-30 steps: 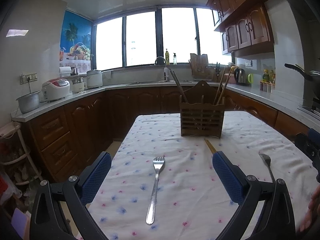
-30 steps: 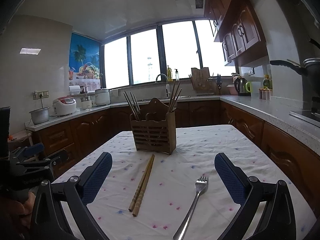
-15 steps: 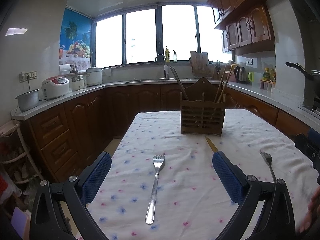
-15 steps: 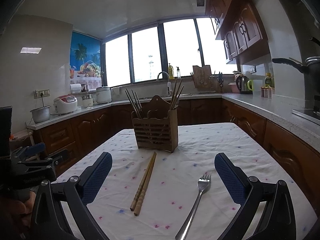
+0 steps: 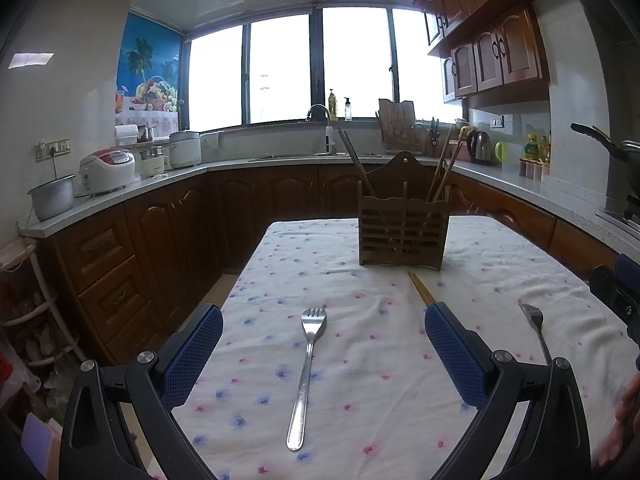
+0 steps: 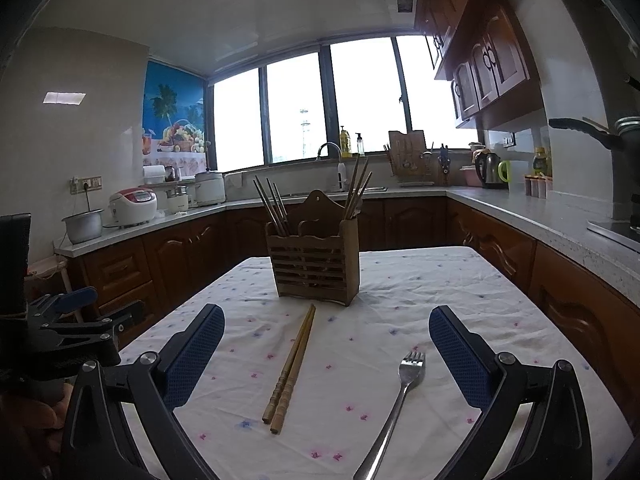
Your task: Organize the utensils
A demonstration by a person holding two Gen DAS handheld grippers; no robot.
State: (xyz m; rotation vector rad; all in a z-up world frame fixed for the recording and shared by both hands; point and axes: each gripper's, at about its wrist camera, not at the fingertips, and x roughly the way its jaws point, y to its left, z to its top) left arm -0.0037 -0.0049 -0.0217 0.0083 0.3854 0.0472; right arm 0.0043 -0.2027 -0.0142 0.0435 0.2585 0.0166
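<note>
Tabletop (image 5: pixel 500 264) first, under a flowered cloth, with both sets of jaws hovering low over its near end. Ahead of the jaws, well apart from them, stands the rack (image 6: pixel 314 264), a slatted wooden holder with chopsticks already upright in its left and right pockets.

Left gripper (image 5: pixel 322 354): jaws spread wide, nothing between them but air, and a fork (image 5: pixel 306 376) lies flat dead centre in the gap, tines pointing away toward the rack. Right gripper (image 6: pixel 326 356): jaws just as wide apart, also empty. Between them, left of centre, a chopstick pair (image 6: pixel 290 366) lies side by side, tips toward the rack; a second fork (image 6: pixel 400 396) lies close inside the right finger, handle running out of the bottom edge.

So three loose pieces on the cloth, some sticks already housed. Whether this is early or well along, I can't say.

If the left goes for its fork, the line-up looks good. My read: come straight down and close across the handle near the middle. It's thin, flat and slick on soft cloth, so the pads need to reach right down or it will skate away, and the cloth may bunch. For the right, the chopsticks want shifting to centre and clamping as a pair, square across, or one rolls free. Then tip upright before the rack pocket, mind the sticks already leaning there.
</note>
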